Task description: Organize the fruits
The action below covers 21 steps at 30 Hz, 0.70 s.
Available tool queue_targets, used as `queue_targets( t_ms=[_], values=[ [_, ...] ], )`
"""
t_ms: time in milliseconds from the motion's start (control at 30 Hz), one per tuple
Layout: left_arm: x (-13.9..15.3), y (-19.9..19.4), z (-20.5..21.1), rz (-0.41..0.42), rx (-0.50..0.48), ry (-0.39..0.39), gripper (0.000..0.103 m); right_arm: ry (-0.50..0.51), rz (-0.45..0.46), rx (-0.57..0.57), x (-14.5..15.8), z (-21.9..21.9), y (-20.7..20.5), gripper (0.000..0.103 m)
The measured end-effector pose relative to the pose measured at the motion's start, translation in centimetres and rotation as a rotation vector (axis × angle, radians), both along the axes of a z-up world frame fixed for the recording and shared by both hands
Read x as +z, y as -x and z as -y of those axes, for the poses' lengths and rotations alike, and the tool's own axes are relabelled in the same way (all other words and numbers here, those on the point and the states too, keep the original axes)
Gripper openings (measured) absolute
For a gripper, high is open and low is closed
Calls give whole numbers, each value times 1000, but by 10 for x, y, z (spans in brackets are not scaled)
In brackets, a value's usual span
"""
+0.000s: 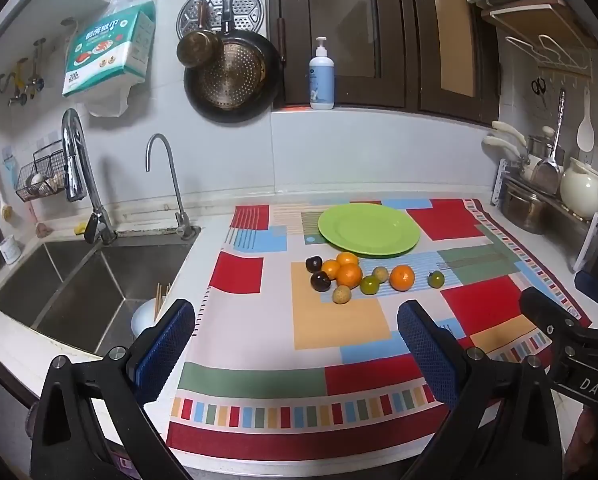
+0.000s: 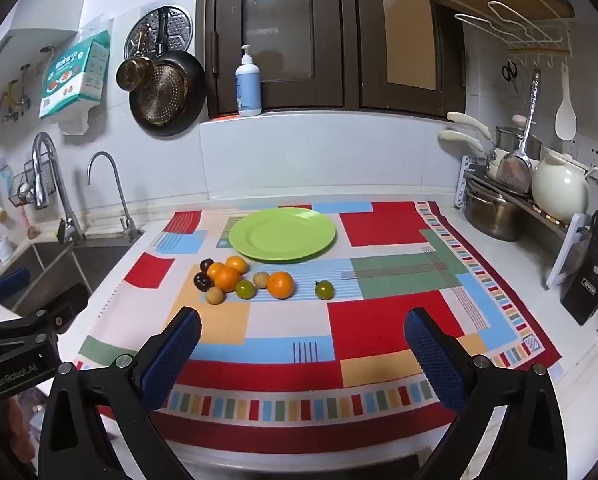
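Fruits (image 2: 245, 280) sit loose mid-frame on the patchwork cloth (image 2: 379, 332), just below the bare green plate (image 2: 282, 233), while left gripper (image 1: 295, 332) and right gripper (image 2: 302, 334) both gape wide, grasping nothing.

Home kitchen, steel sink (image 1: 79, 280), wall-hung pans (image 1: 231, 76), utensil rack (image 2: 511, 188)

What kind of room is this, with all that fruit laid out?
Most likely a home kitchen: a steel sink with faucets, a pan hanging on the tiled wall, and pots racked beside a countertop covered by a colourful cloth.
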<state>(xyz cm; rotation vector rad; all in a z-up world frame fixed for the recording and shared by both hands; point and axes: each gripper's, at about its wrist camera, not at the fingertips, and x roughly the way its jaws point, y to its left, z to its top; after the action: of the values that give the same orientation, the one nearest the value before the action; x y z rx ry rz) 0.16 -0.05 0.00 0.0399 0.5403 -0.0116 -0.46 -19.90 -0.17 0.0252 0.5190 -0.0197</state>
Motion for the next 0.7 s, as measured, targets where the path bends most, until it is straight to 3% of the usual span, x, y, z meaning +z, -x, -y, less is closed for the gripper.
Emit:
queue_targets(
  t_ms=[700],
  values=[
    [1,4,0,16,-4,12,103,-16,-3,13,3,-1,2,102]
  ],
)
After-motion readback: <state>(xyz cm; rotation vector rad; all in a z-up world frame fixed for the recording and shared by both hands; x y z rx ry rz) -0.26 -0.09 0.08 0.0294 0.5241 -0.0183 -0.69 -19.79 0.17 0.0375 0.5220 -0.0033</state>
